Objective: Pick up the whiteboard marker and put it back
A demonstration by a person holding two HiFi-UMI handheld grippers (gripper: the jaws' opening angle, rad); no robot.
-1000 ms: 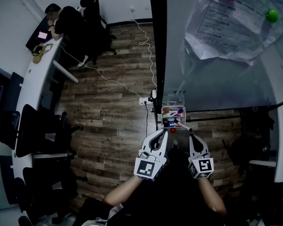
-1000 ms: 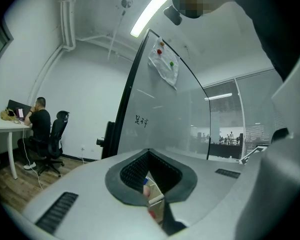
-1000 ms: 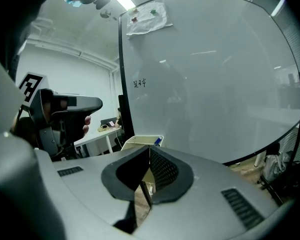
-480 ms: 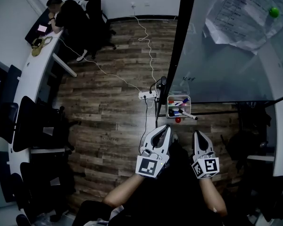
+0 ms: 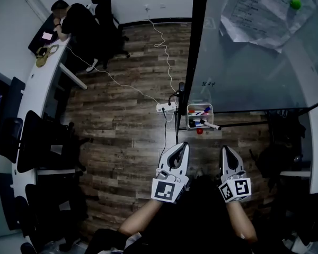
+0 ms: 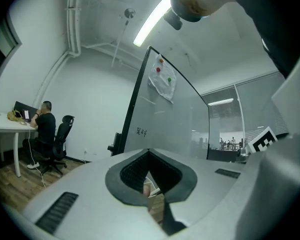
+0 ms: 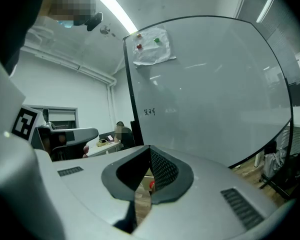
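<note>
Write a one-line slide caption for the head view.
Left claw and right claw, both shut and empty, point toward the marker tray by the whiteboard's lower edge.

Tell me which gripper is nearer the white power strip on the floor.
Left. In the head view the left gripper is below and slightly right of the power strip; the right gripper lies much farther right.

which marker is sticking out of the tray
The white marker lying along the tray's front: its end pokes out past the right side, while the coloured ones stay inside.
</note>
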